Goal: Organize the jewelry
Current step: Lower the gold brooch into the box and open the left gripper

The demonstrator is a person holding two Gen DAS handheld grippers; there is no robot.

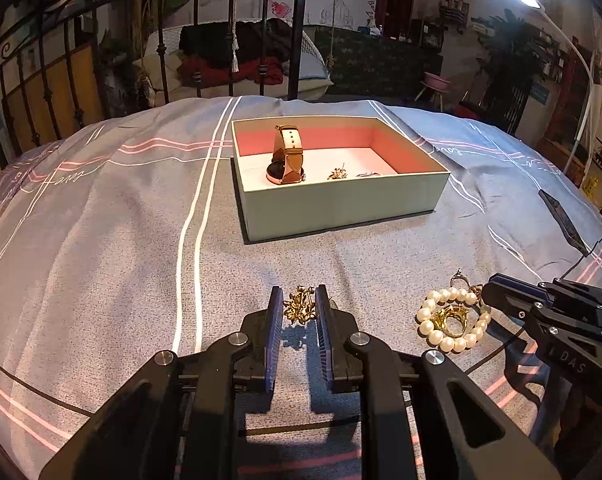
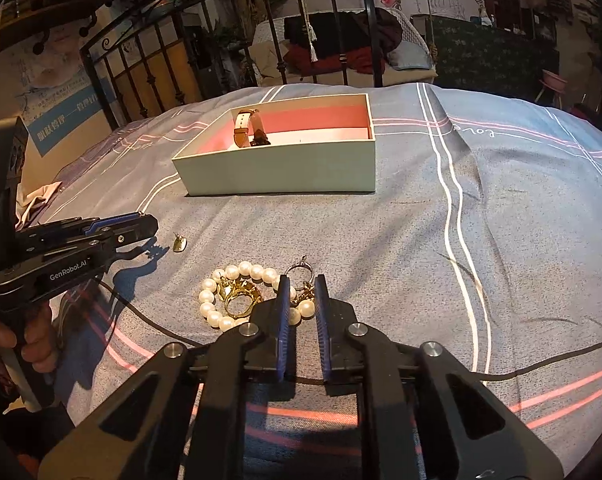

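Note:
A mint box [image 1: 341,200] with a pink lining stands on the bed; it holds a watch [image 1: 287,158], a gold earring [image 1: 337,174] and a ring [image 1: 368,174]. My left gripper [image 1: 299,300] is open, its fingers on either side of a gold brooch [image 1: 299,307] on the sheet. A pearl bracelet [image 1: 453,318] rings a gold ring [image 1: 453,320], with a silver ring [image 1: 459,278] beside it. My right gripper [image 2: 302,286] is open around the bracelet's clasp end [image 2: 305,300]. The box [image 2: 281,172] and silver ring [image 2: 299,270] show in the right wrist view.
A small gold piece [image 2: 179,243] lies on the sheet near the left gripper [image 2: 141,226]. A black iron bedframe [image 1: 61,80] rises behind the bed. A dark flat object [image 1: 563,220] lies at the right. The grey sheet [image 1: 121,220] has folds.

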